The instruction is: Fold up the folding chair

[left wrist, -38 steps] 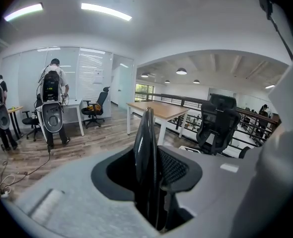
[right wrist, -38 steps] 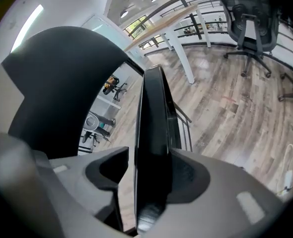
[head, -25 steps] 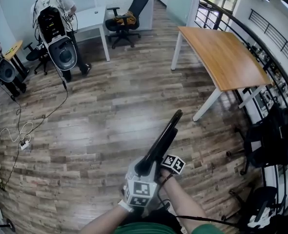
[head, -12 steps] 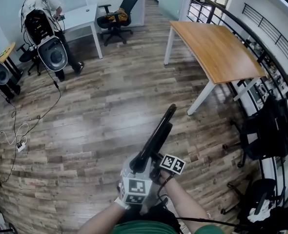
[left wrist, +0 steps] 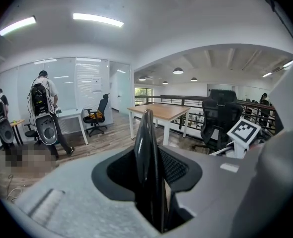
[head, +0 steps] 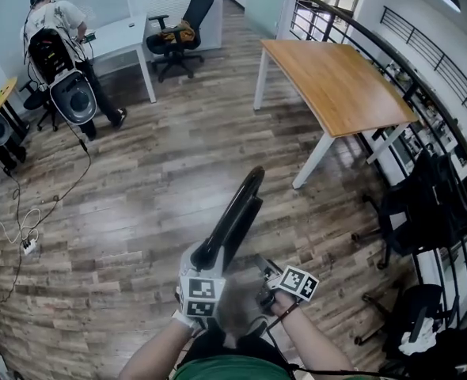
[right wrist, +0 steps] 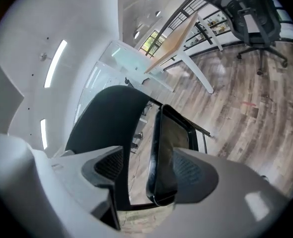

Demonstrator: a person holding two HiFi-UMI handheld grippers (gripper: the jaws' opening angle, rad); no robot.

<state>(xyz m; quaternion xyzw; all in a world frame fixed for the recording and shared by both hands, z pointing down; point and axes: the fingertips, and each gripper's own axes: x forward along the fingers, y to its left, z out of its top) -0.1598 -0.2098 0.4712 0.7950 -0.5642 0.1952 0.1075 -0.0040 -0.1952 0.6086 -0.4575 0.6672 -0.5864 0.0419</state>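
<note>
The black folding chair (head: 237, 216) is folded flat and shows edge-on in the head view, rising from my hands toward the wooden floor. My left gripper (head: 206, 258) is shut on its thin black edge (left wrist: 147, 152), and both pads of the left gripper (left wrist: 154, 157) press on it. My right gripper (head: 245, 303) is blurred just right of the left one, its marker cube (head: 299, 282) beside it. In the right gripper view the right gripper (right wrist: 154, 170) stands open. The chair's seat panel (right wrist: 166, 143) lies between the jaws near the right pad, with a gap at the left pad.
A wooden table on white legs (head: 336, 81) stands ahead to the right. Black office chairs (head: 423, 212) line a railing on the right. A person wearing gear (head: 51, 34) stands at a white desk far left, beside an office chair (head: 182, 30). Cables (head: 20, 220) trail on the floor.
My right gripper has drawn away from the chair's lower edge, down and to the right, and now looks blurred. The left gripper keeps its hold. The room has slid leftward in view.
</note>
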